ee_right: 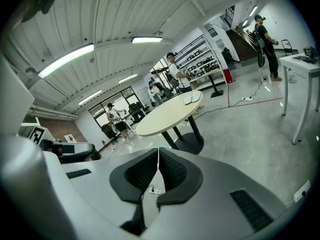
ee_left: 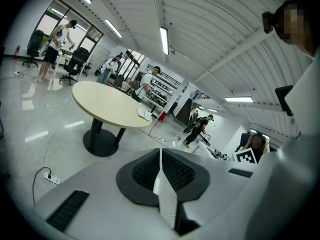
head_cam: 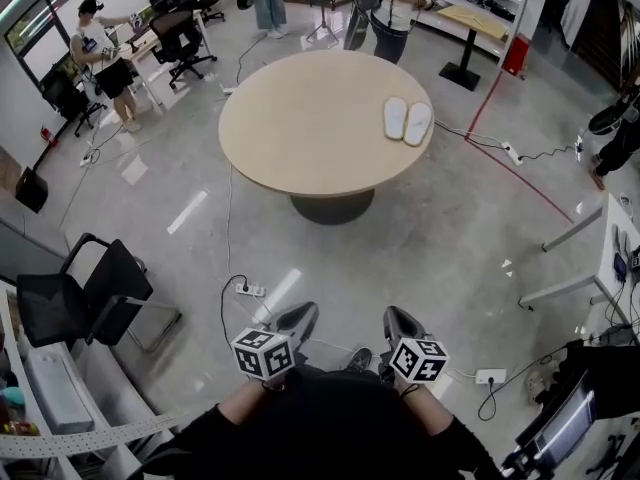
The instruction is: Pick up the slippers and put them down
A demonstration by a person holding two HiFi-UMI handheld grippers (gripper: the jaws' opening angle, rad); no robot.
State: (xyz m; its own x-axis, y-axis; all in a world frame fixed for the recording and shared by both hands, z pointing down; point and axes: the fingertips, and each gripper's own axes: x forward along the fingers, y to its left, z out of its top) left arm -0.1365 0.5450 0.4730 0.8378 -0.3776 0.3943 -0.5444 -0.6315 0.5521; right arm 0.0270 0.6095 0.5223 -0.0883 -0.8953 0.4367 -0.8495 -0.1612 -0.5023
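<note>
A pair of white slippers (head_cam: 407, 120) lies side by side near the right edge of a round beige table (head_cam: 300, 128). The same slippers (ee_left: 144, 114) show small and far off in the left gripper view, and the slippers (ee_right: 191, 98) sit on the table's far side in the right gripper view. My left gripper (head_cam: 298, 318) and right gripper (head_cam: 398, 322) hang close to my body, well short of the table, over the floor. Both are shut with nothing between their jaws.
A black chair (head_cam: 85, 298) stands at the left, a power strip (head_cam: 250, 290) with its cable lies on the floor ahead. A white desk (head_cam: 612, 253) is at the right. Red floor tape (head_cam: 520, 173) and another power strip (head_cam: 512, 153) lie beyond the table. People (head_cam: 100, 53) stand at the back.
</note>
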